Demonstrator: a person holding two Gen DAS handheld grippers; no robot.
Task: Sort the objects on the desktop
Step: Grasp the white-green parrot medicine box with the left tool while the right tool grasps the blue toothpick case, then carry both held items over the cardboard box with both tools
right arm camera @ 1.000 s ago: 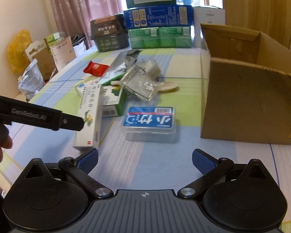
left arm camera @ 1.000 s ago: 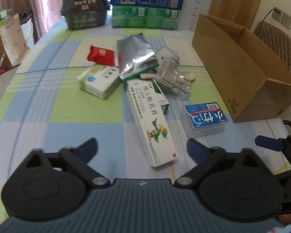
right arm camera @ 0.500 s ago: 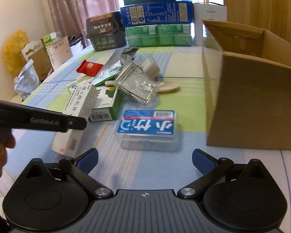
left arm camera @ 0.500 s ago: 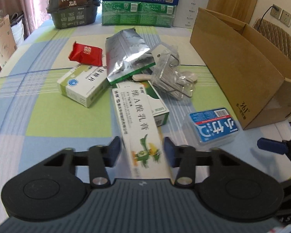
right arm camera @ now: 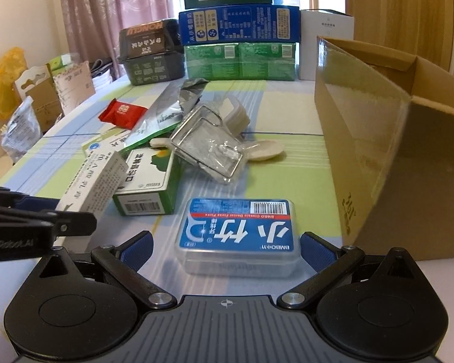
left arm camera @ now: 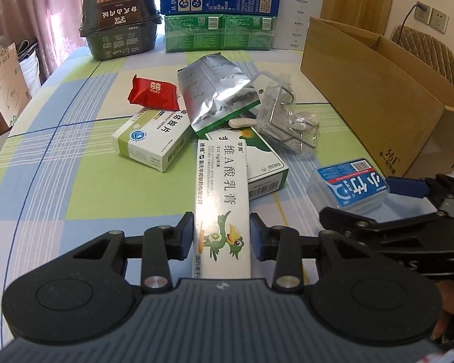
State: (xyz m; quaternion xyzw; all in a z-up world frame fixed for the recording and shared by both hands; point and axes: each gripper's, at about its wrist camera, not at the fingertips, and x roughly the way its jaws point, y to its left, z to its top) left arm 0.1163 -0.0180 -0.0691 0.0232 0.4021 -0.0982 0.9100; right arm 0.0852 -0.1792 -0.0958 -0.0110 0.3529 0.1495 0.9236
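Two risks: the left gripper (left arm camera: 222, 239), jaws just closed on the long white ointment carton (left arm camera: 222, 208) at lower centre, holds only its near end (it may tilt), while the wide-open right gripper (right arm camera: 225, 249) straddles the clear blue-labelled floss box (right arm camera: 237, 236), untouched.

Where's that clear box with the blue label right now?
In the right wrist view the clear box with the blue label lies on the tablecloth between the open right hand-held gripper fingers, just left of the cardboard box.

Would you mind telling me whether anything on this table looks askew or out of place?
Yes: the heap mid-table is untidy. The long white ointment box lies propped across a green-and-white box, and an opened silver foil pouch leans over other boxes. Nothing looks spilled.
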